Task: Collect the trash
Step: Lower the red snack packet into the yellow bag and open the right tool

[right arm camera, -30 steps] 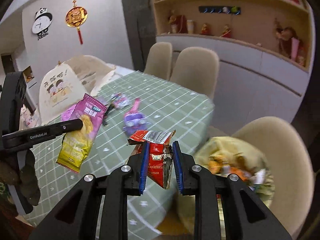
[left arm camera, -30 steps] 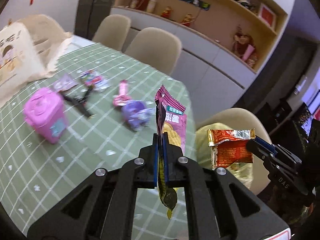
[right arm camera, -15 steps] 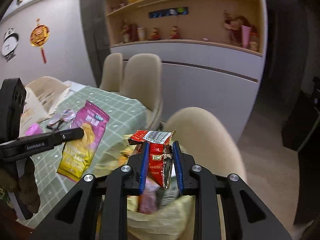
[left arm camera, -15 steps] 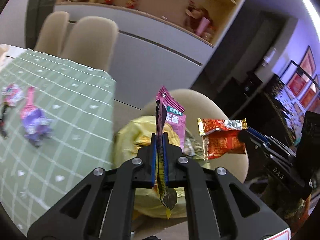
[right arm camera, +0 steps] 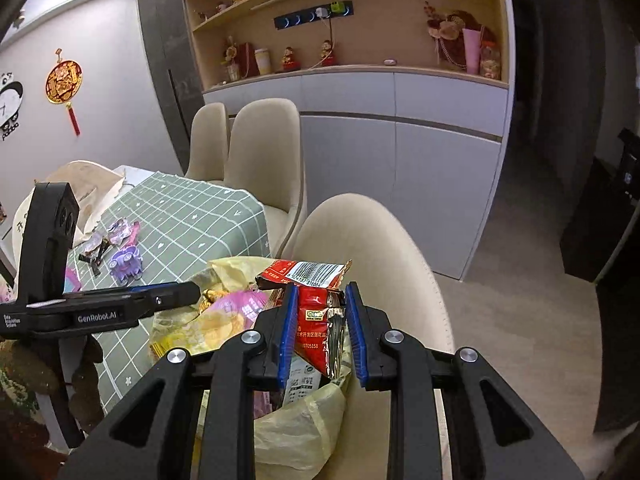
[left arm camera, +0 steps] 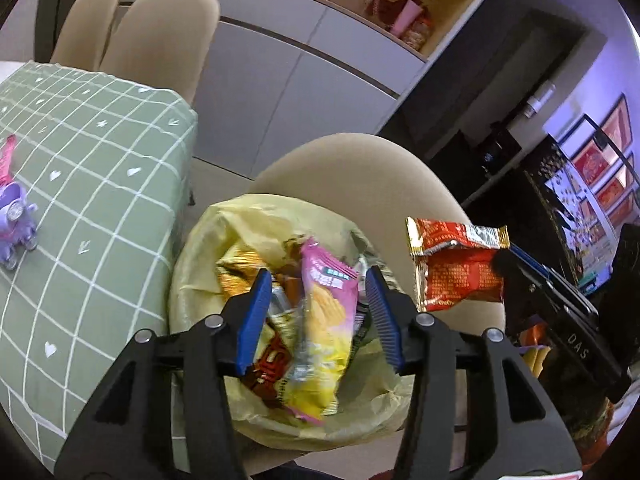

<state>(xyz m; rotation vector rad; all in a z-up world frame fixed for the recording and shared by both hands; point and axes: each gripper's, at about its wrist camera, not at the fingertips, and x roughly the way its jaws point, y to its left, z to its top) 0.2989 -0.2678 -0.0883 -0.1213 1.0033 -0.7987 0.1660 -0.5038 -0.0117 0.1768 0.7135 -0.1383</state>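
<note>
left wrist view, centre of frame: the left gripper (left arm camera: 316, 312) stands with its blue pads (left arm camera: 252, 316) wide apart, the jaws having just been opening; the pink-and-yellow snack packet (left arm camera: 324, 320) lies between them, touching neither pad, over the mouth of the yellow trash bag (left arm camera: 208, 248). the bag sits on the seat of a beige chair (left arm camera: 360, 176) and already holds gold and brown wrappers. at right of frame, the right gripper (left arm camera: 500, 260) pinches the red wrapper (left arm camera: 456, 268) by its edge, above the chair beside the bag. at left, the green checked tablecloth (left arm camera: 92, 168) carries a purple toy (left arm camera: 16, 224).

right wrist view, lower centre: the right gripper (right arm camera: 320, 328) is narrowed onto the red wrapper (right arm camera: 316, 308), both pads pressing it, over the bag's (right arm camera: 296, 420) rim. at left of frame the left gripper (right arm camera: 176, 296) reaches across the bag. small litter remains on the tablecloth (right arm camera: 192, 216).
</note>
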